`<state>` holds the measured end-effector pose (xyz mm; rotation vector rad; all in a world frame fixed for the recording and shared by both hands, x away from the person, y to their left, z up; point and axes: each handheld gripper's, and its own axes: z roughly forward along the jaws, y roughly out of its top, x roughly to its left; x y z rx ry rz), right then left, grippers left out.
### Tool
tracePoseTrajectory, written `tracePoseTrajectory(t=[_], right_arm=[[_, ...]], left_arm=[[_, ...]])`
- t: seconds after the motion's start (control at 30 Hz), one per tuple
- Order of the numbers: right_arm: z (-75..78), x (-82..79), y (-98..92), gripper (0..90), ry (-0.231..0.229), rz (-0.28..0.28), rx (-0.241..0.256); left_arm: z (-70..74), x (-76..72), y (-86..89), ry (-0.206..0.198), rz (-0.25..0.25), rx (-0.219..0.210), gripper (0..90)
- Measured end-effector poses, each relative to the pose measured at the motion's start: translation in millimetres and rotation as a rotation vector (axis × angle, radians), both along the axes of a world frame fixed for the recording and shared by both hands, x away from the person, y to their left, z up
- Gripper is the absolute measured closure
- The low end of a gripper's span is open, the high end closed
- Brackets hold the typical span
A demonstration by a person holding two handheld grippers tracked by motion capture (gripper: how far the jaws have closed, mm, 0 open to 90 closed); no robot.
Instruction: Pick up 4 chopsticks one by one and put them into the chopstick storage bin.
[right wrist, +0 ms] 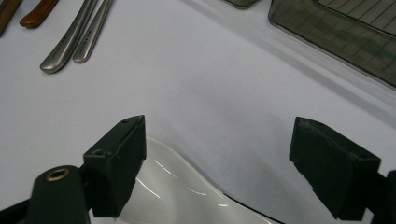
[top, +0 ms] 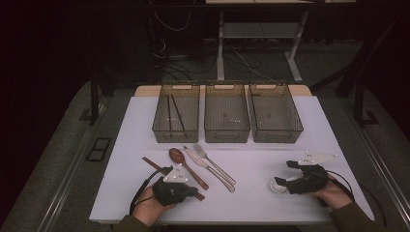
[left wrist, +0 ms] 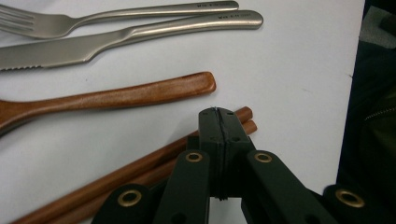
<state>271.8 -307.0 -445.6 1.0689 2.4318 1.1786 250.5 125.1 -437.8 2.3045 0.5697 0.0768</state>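
A pair of wooden chopsticks (top: 152, 163) (left wrist: 116, 179), a wooden spoon (top: 180, 158) (left wrist: 140, 95), a steel knife (top: 208, 168) (left wrist: 70, 49) and a steel fork (top: 215, 163) (left wrist: 140, 14) lie side by side on the white table (top: 251, 154). My left gripper (top: 191, 192) (left wrist: 219, 116) is shut with nothing between its jaws, just above the near ends of the chopsticks. A white ceramic spoon (top: 278, 186) (right wrist: 187, 191) lies at the front right. My right gripper (top: 285, 174) (right wrist: 222, 135) stands open over it, one jaw at the spoon's edge.
Three clear bins stand in a row at the back: the left bin (top: 175, 133) holds black chopsticks (top: 174, 113), while the middle bin (top: 226, 134) and right bin (top: 278, 135) (right wrist: 336, 28) look bare. The table's front edge runs close under both hands.
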Motion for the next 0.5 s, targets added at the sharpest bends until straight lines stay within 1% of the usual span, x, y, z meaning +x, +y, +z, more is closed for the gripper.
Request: tracePoseTrajectory(t=[0.1, 0.23, 0.3, 0.4, 0.5], right_arm=[[0.0, 0.3, -0.3, 18.8, 0.0, -0.001, 0.0], [0.3, 0.1, -0.8, 18.8, -0.001, 0.0, 0.002], [0.4, -0.1, -1.2, 18.8, -0.001, -0.001, 0.004], [0.2, 0.1, -1.5, 18.8, 0.001, -0.003, 0.002], [0.1, 0.2, -1.0, 18.7, 0.0, 0.0, 0.001]], left_arm=[[0.0, 2.0, -2.5, -0.005, -0.013, 0.008, 88.5], [3.5, -1.2, 0.3, -0.004, -0.012, -0.018, 88.5], [3.3, -5.0, 3.6, 0.009, -0.014, -0.023, 88.5], [-0.8, -11.1, 5.9, 0.023, -0.015, -0.008, 88.5], [-2.0, -11.5, 3.9, 0.023, -0.017, -0.001, 88.5]])
